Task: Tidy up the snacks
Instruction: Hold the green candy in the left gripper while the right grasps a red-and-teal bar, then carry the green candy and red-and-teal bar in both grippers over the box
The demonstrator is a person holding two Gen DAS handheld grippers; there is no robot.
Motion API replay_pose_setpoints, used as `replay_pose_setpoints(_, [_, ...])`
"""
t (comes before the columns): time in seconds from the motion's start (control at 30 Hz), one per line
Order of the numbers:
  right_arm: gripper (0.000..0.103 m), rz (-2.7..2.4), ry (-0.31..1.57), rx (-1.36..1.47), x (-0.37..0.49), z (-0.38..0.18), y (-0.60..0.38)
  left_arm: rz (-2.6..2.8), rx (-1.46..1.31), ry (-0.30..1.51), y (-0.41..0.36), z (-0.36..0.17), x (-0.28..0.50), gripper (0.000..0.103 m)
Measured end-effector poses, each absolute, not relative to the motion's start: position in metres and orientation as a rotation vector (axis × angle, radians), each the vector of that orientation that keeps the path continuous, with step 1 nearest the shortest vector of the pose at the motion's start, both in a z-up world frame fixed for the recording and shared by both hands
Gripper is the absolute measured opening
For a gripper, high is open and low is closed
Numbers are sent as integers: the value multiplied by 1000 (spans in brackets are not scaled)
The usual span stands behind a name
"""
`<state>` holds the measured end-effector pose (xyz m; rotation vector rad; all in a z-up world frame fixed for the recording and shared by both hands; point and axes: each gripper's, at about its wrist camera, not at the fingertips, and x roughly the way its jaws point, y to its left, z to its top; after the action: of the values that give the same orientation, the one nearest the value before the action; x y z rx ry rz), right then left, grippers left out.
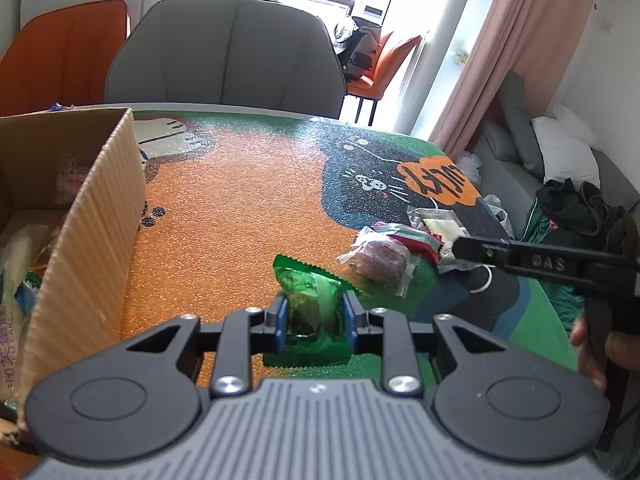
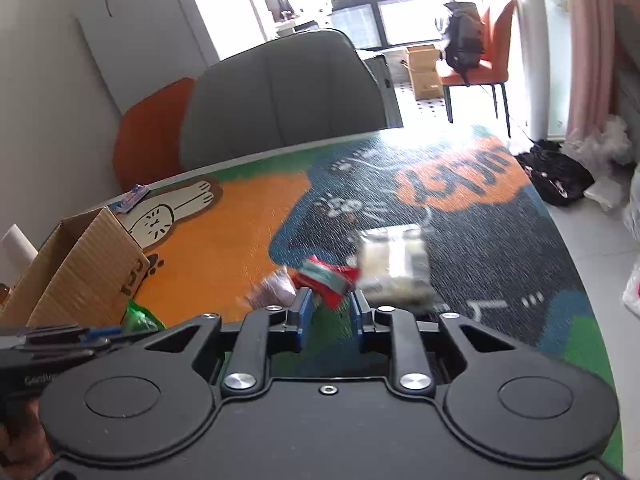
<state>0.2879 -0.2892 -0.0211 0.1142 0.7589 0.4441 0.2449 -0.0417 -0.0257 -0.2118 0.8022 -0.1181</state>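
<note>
Snacks are spread across the frame: a green packet [image 1: 310, 300] is clamped between the left gripper [image 1: 315, 314] pads at lower centre, while the red-and-green wrapper [image 2: 328, 280] sits at the right gripper [image 2: 329, 312], whose grip cannot be told. "DAS" is embossed on its finger at right; a cardboard box [image 1: 76, 216] stands left.

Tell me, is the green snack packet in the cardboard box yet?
Out. The green snack packet sits pinched in the left gripper over the mat, beside the cardboard box.
</note>
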Motion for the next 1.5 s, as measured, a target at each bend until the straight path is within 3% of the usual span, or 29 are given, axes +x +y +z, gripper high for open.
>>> replay_pose_setpoints(0.4, [38,462,754,65,328,-30,-262,-123,-222,829,-36,-36,268,27])
replay_pose_setpoints(0.8, [38,465,838,-23,323,-52,-250,-119,-232,856,-36,-47,277,27])
replay_pose_setpoints(0.83, [37,463,840,-32,321,-52,-249,-120,-231,854,-36,-46,277,27])
replay_pose_setpoints(0.9, [22,454,843,-52,317,-51,-250,-122,-228,846,-37,-43,274,27])
replay_pose_setpoints(1.0, [17,466,849,-32,311,-48,-255,-127,-224,831,-38,-36,268,27])
replay_pose_setpoints(1.5, [17,510,745,24,263,2,-248,-105,-227,726,-19,9,226,27])
